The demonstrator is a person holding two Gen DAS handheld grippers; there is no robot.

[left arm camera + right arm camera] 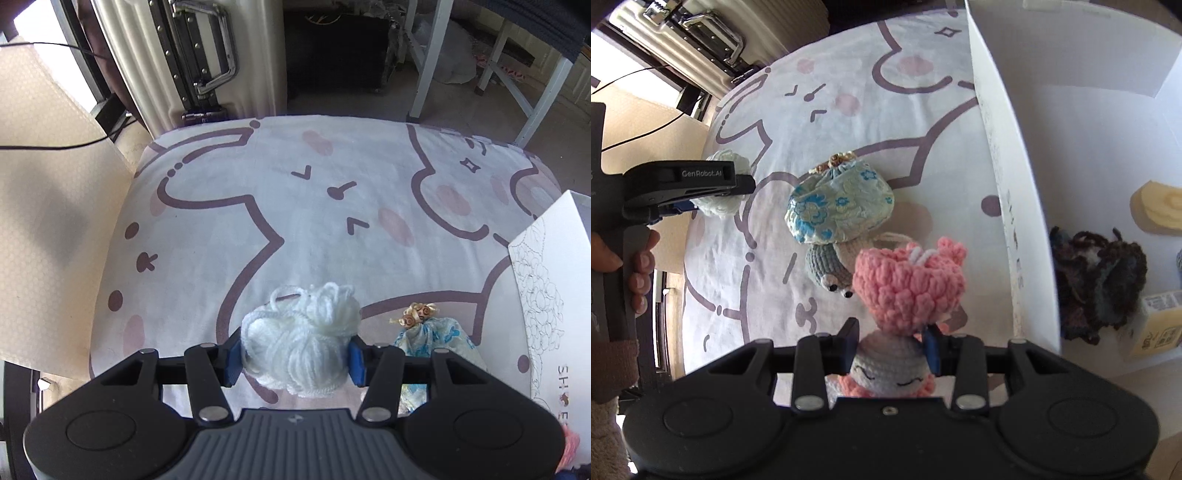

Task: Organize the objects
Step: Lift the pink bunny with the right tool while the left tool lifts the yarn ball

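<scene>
A white yarn bundle (pixel 301 343) is clamped between the blue pads (pixel 232 356) of the left gripper (pixel 295 360), its looped end pointed forward above the printed cushion (pixel 295 206). A pink crochet doll (pixel 908 288) is pinched at the neck by the right gripper (pixel 892 349), skirt forward, head toward the camera, beside the white box (pixel 997 147).

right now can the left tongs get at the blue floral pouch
Probably not yet: the left tongs are shut on the white yarn bundle, so they have no free grip. The blue floral pouch itself lies just to their right on the cushion with nothing between.
</scene>
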